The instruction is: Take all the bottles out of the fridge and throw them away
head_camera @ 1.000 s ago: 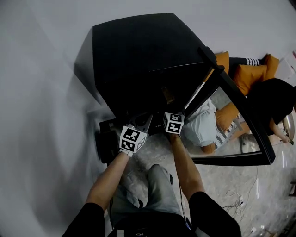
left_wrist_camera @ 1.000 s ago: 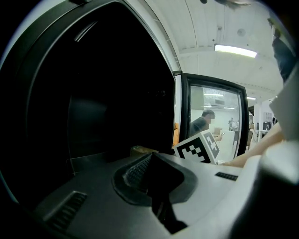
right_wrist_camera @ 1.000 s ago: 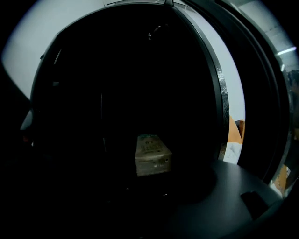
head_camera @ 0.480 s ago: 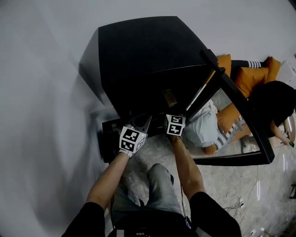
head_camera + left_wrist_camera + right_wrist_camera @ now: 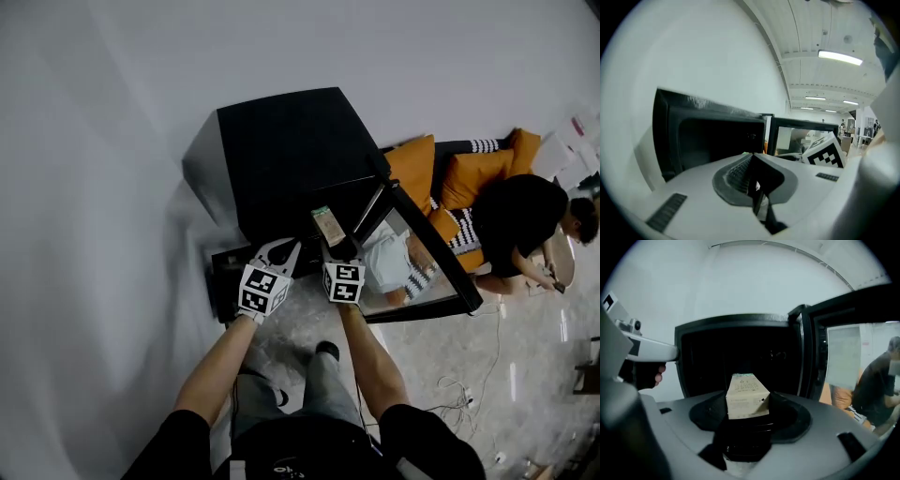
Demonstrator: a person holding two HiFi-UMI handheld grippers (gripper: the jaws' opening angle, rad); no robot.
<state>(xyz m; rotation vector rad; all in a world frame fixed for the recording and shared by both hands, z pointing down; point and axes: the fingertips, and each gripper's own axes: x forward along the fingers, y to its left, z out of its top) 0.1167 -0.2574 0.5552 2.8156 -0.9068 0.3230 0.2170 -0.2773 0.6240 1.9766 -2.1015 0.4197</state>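
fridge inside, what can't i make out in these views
- Fridge interior: black in both gripper views, and the head view looks from above, so I cannot tell what is inside.
- Carton print: too small and blurred to read.
- Carton's lower part: hidden by the right tool gripping it.

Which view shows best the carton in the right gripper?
The right gripper view: the carton stands large between the jaws. The head view shows the carton small, from above. The left gripper view does not show it.
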